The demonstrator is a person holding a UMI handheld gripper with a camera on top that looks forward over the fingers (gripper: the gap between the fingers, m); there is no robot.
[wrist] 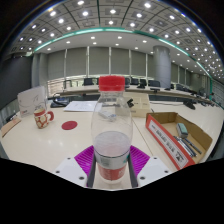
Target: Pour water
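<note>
A clear plastic bottle (112, 125) with a red cap and a red-and-white label stands upright between my fingers, close to the camera. My gripper (112, 160) has its purple pads (84, 158) pressed against both sides of the bottle's lower body, so it is shut on the bottle. Beyond the bottle to the left, a mug (43, 117) with a red pattern stands on the pale table (60, 140). A flat red coaster or lid (69, 125) lies on the table between the mug and the bottle.
An open cardboard box (180, 133) with items inside sits to the right of the bottle. A white card stands behind the mug. Desks, monitors and chairs fill the office room beyond the table.
</note>
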